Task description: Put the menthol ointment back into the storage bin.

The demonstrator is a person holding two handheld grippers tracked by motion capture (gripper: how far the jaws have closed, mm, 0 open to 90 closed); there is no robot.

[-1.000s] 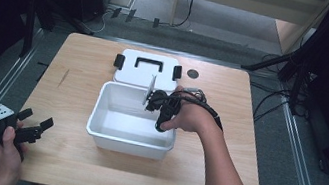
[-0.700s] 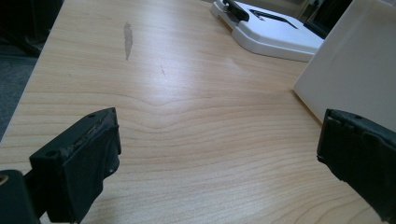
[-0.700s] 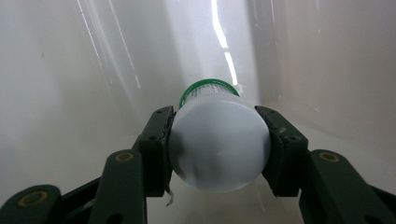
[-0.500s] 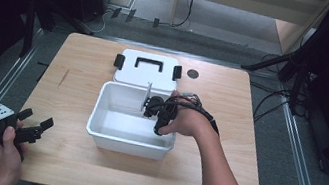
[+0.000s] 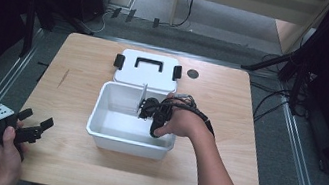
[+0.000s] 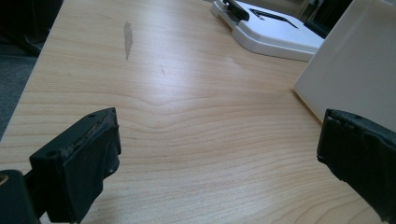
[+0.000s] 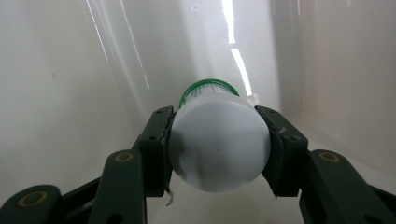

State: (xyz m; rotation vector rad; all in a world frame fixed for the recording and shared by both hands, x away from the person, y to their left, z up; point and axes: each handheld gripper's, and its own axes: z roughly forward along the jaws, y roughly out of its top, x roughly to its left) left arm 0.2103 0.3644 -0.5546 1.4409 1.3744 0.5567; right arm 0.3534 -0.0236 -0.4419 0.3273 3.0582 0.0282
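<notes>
Jaws of the right gripper [image 7: 219, 144] are clamping a small white bottle [image 7: 218, 144] by its body, one pad on each side, with its green-ringed cap pointing away toward the far wall of the bin [image 5: 107, 136]. In the high view that gripper [image 5: 149, 109] is reaching inside the bin from its right side, so the bottle is being held inside it, above the floor. The step looks like setting the bottle down in the bin, though lifting it out cannot be ruled out. To place it well, the hand should be lowering until the bottle is meeting the floor before the jaws are easing apart, since a round body is likely to roll. White walls are crowding close on both sides, leaving little room for the jaws to spread.

The left gripper [image 5: 29, 128] is hovering near the surface's [image 5: 226, 133] near-left corner, jaws apart and holding nothing. A lid [image 5: 147, 69] with black latches is lying just behind the bin.
</notes>
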